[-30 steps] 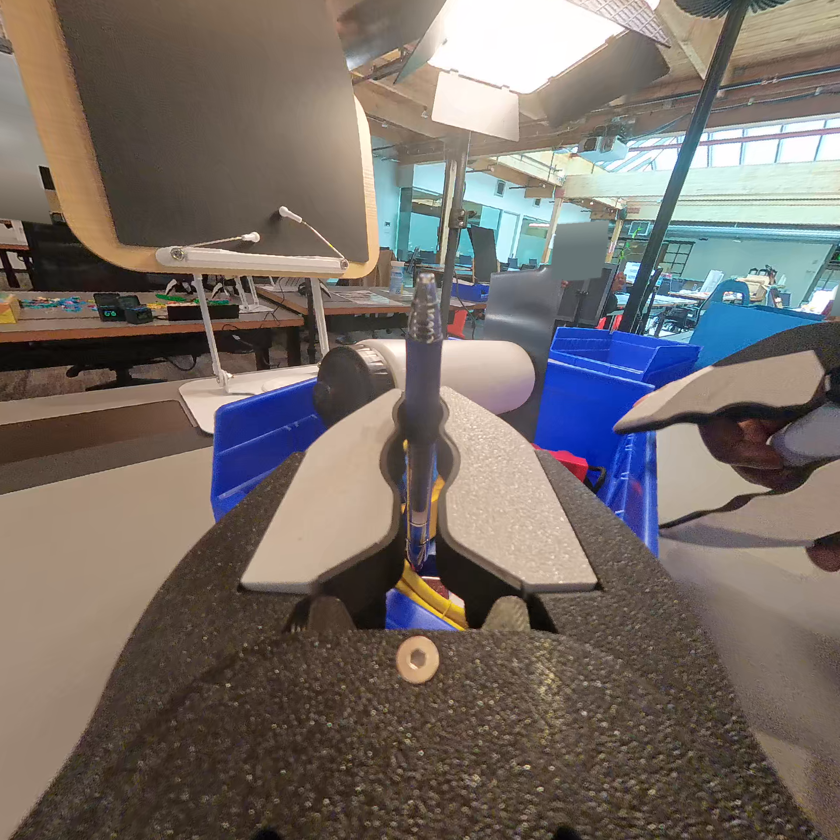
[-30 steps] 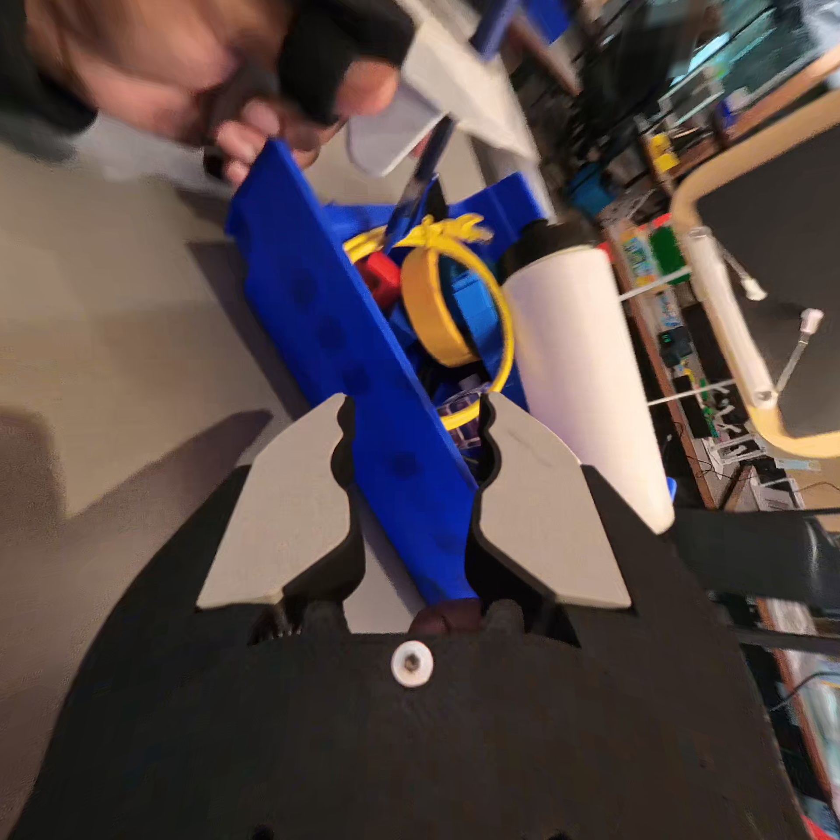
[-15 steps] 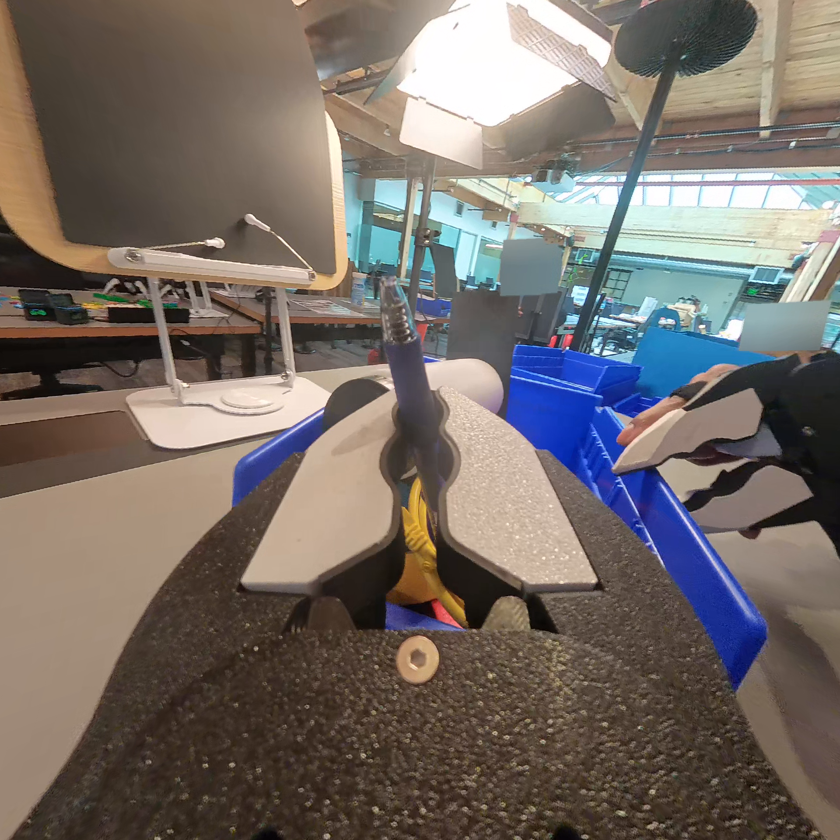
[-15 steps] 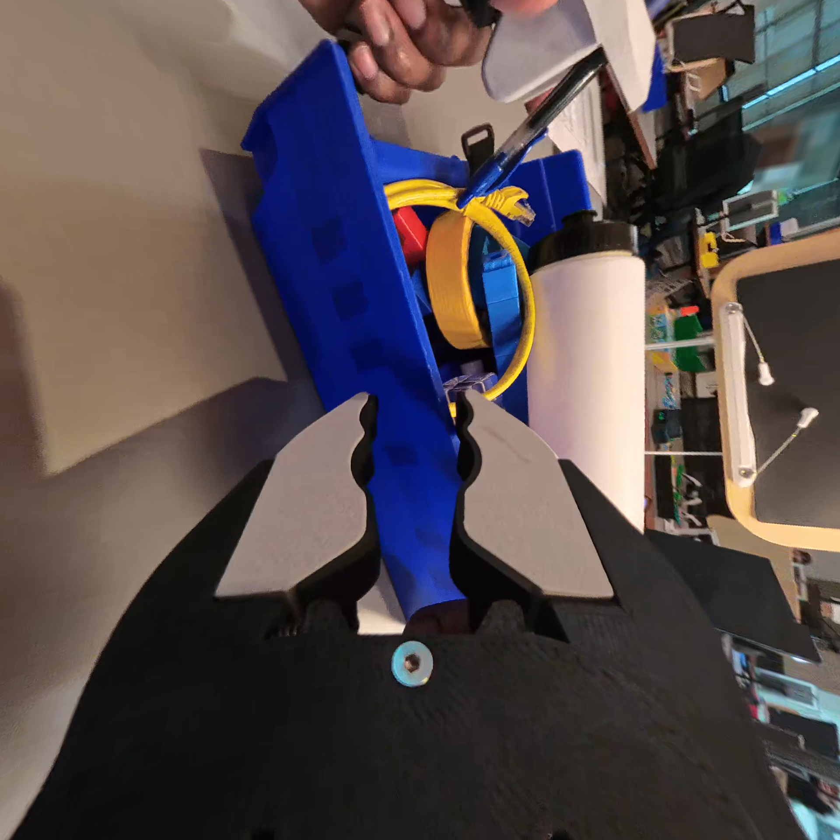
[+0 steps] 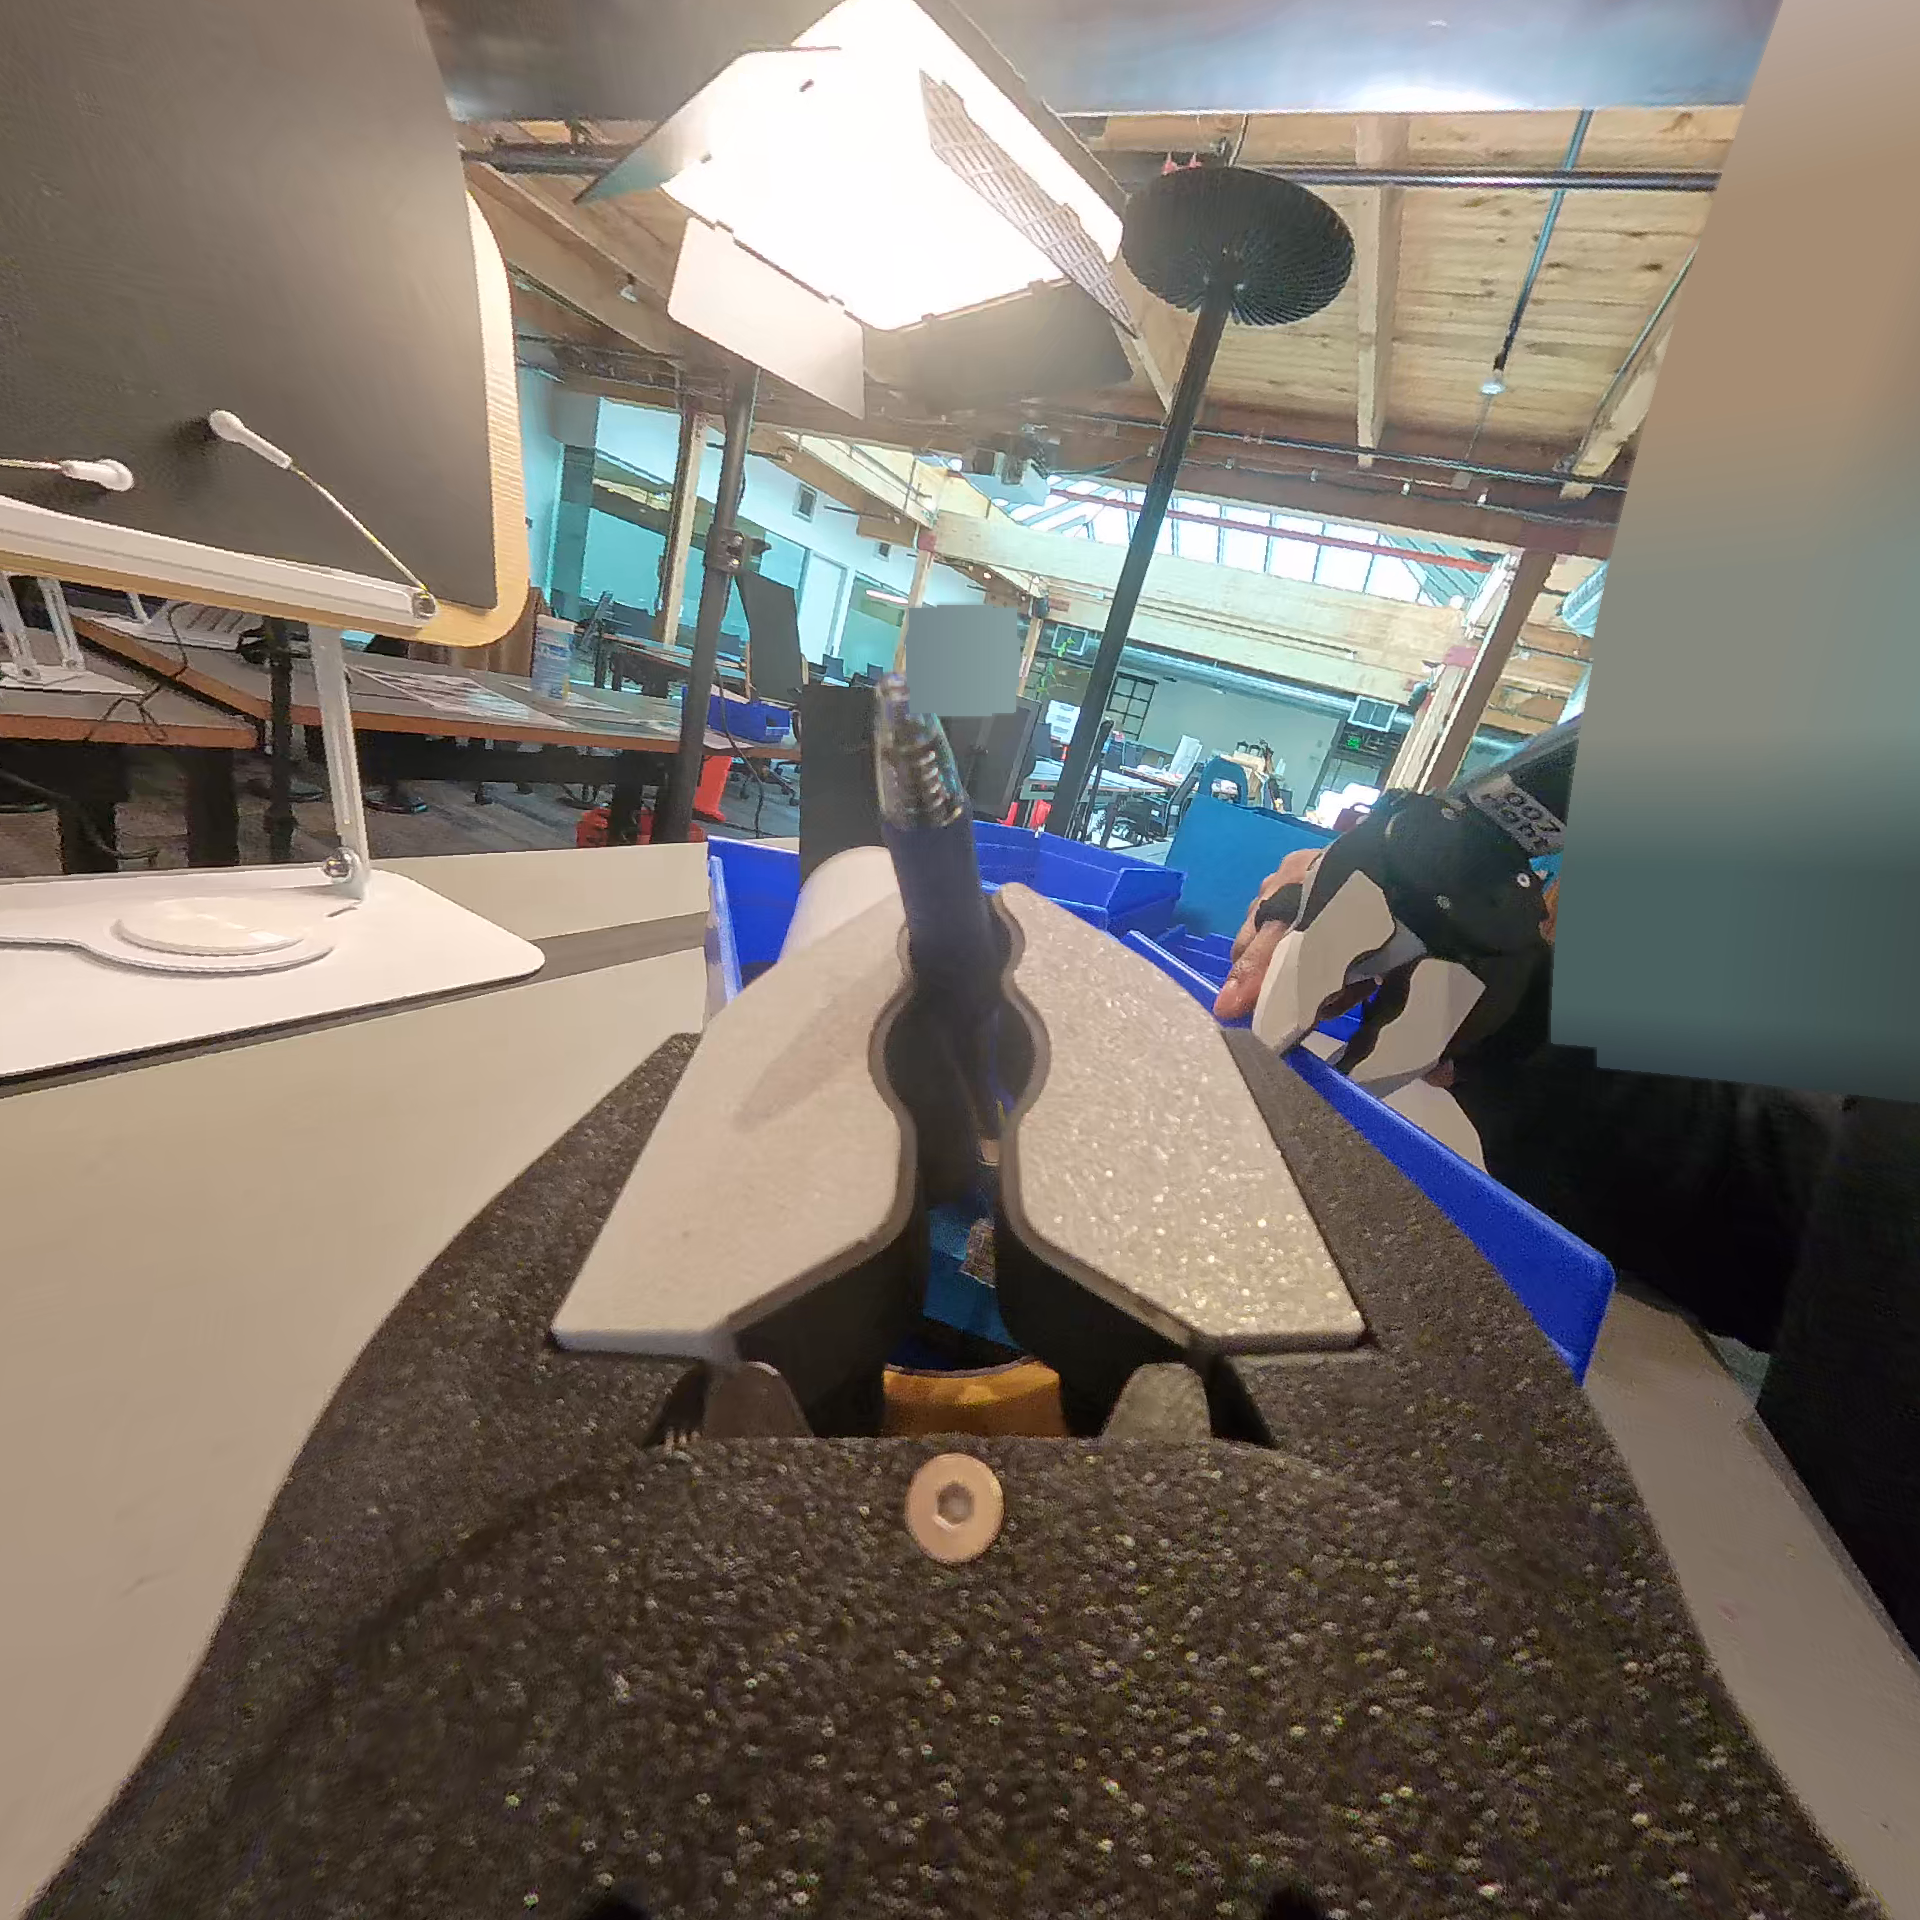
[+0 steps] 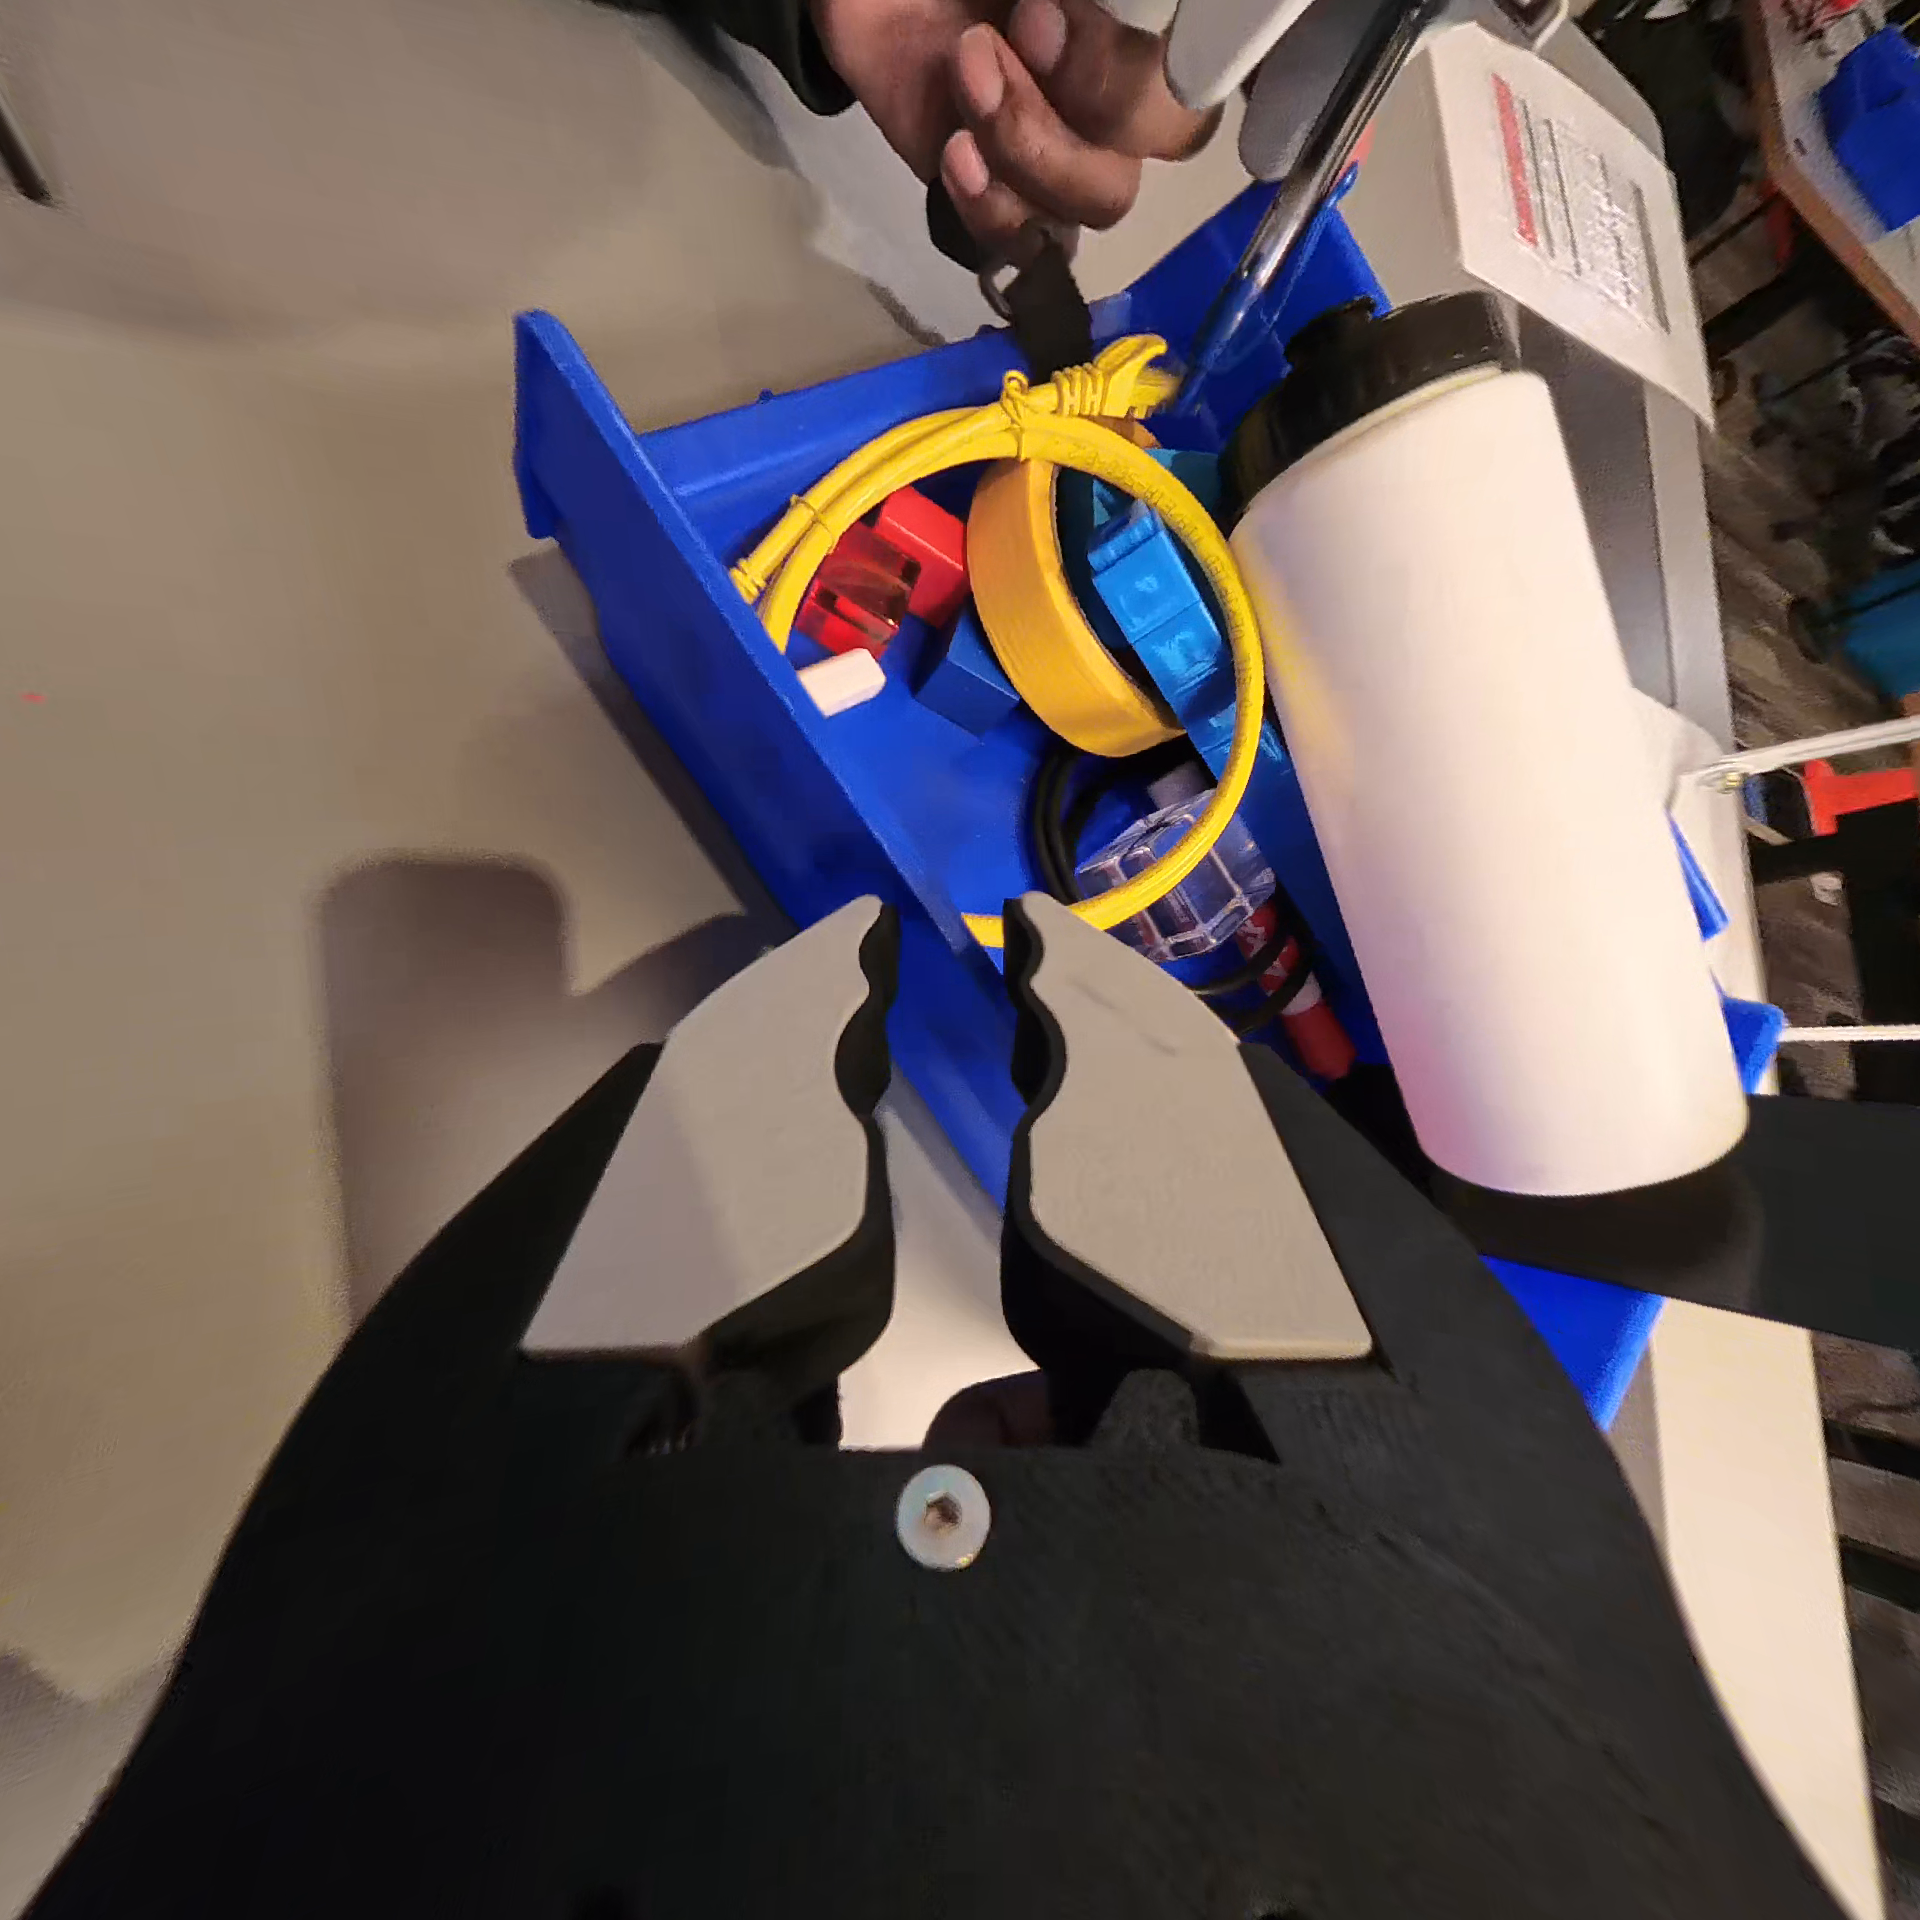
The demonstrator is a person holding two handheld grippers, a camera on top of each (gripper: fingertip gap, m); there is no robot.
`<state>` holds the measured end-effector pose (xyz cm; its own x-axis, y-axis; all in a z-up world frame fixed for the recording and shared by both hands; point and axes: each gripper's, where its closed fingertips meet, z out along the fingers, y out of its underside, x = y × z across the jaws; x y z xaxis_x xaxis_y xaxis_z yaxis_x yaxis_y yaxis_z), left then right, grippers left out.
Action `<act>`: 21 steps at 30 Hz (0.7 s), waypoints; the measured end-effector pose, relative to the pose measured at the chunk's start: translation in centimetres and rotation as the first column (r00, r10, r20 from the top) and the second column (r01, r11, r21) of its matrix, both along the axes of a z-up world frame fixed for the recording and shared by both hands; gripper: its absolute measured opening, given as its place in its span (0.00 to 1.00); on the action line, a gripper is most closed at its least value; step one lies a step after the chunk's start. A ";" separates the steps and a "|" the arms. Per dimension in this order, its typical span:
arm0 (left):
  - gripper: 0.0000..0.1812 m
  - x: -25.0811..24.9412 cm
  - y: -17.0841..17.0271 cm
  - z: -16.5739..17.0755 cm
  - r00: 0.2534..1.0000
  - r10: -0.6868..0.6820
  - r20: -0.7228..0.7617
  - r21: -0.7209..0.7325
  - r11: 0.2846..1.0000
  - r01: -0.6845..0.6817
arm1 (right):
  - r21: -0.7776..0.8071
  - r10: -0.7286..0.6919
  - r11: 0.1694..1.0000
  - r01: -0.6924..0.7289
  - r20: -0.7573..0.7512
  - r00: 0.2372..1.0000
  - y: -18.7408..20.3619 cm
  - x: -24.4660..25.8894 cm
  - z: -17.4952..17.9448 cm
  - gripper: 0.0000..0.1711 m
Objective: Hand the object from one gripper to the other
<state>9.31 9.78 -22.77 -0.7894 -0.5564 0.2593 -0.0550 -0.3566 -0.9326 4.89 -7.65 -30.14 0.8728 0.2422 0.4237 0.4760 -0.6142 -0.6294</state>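
My left gripper (image 5: 951, 914) is shut on a blue pen (image 5: 930, 831), which sticks up and forward between the fingers with its clear tip uppermost. The same pen (image 6: 1288, 208) shows at the top of the right wrist view, slanting down over the blue bin (image 6: 675, 582), held by the left gripper's grey fingers (image 6: 1226, 42). My right gripper (image 6: 940, 920) is open and empty, a narrow gap between its fingertips, above the bin's near wall. It also shows in the left wrist view (image 5: 1361, 997), apart from the pen at the right.
The bin holds a yellow cable (image 6: 1091, 436), a yellow tape roll (image 6: 1039, 623), red and blue blocks and a clear cube (image 6: 1184, 873). A white bottle (image 6: 1455, 779) lies along its far side. A white lamp base (image 5: 229, 935) stands on the grey table (image 5: 260, 1195). The white bottle (image 6: 1455, 779) lies around 11 cm away from my right fingertips.
The left gripper has tilted up and moved over the bin with the pen. The right gripper has drawn back from the bin wall, its fingers slightly closer together.
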 end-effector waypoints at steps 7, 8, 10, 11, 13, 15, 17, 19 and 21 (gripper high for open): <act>0.05 -0.8 -0.9 0.3 0.999 -0.039 0.025 0.037 0.999 0.038 | 0.046 0.021 0.999 -0.019 -0.040 0.999 0.0 -0.3 0.5 0.12; 0.05 -1.0 -1.0 0.4 0.999 -0.043 0.030 0.040 0.998 0.042 | 0.059 0.013 0.998 -0.011 -0.031 0.999 0.1 -0.1 0.6 0.15; 0.05 -1.2 -1.1 0.5 0.998 -0.048 0.038 0.051 0.998 0.046 | 0.083 -0.008 0.997 0.010 -0.022 1.000 0.1 0.5 0.9 0.21; 0.05 -1.3 -1.2 0.5 0.998 -0.048 0.041 0.060 0.997 0.045 | 0.092 -0.017 0.996 0.020 -0.023 1.000 0.0 0.8 1.0 0.22; 0.05 -1.4 -1.3 0.6 0.998 -0.048 0.051 0.083 0.996 0.043 | 0.101 -0.034 0.994 0.036 -0.024 0.999 -0.4 1.3 1.1 0.23; 0.06 -1.4 -1.4 0.5 0.998 -0.038 0.058 0.109 0.994 0.031 | 0.102 -0.052 0.993 0.053 -0.014 0.999 -0.8 1.8 1.1 0.23; 0.05 -1.2 -1.2 0.3 0.998 -0.012 0.064 0.143 0.990 0.003 | 0.087 -0.071 0.994 0.070 0.008 0.997 -1.2 2.5 0.5 0.23; 0.05 -0.8 -0.8 0.2 0.997 0.031 0.076 0.174 0.984 -0.044 | 0.095 -0.062 0.994 0.058 0.039 0.997 -1.3 2.6 0.2 0.21; 0.05 -0.4 -0.3 0.2 0.992 0.077 0.095 0.204 0.974 -0.095 | 0.096 -0.051 0.994 0.047 0.044 0.998 -1.3 2.4 0.1 0.18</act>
